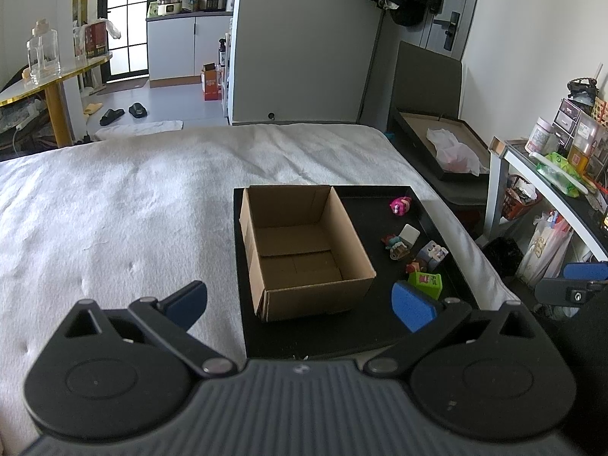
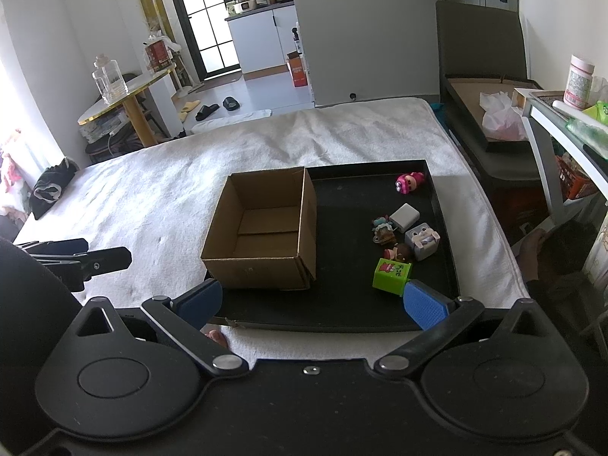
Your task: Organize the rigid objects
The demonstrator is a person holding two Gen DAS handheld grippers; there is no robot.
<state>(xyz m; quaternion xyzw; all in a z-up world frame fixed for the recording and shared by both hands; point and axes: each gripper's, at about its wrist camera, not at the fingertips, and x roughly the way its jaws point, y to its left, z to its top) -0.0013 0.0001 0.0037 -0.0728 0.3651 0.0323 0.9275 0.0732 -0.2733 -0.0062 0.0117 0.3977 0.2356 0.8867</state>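
Left wrist view: both grippers' fingers spread wide, empty. Cardboard box [image 1: 304, 250] w/ nothing inside sits on black tray's [image 1: 342, 330] left side; green toy block [image 1: 426, 283] near tray's right edge.

White bed [image 2: 159, 190] carries a black tray [image 2: 444, 228] (near edge).

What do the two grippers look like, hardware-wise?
Matching pair: left gripper and right gripper have black linkage arms with silver pivot pins, round black hubs and blue textured finger pads. The left body is ribbed grey-black; the right is plain black. No cables visible.
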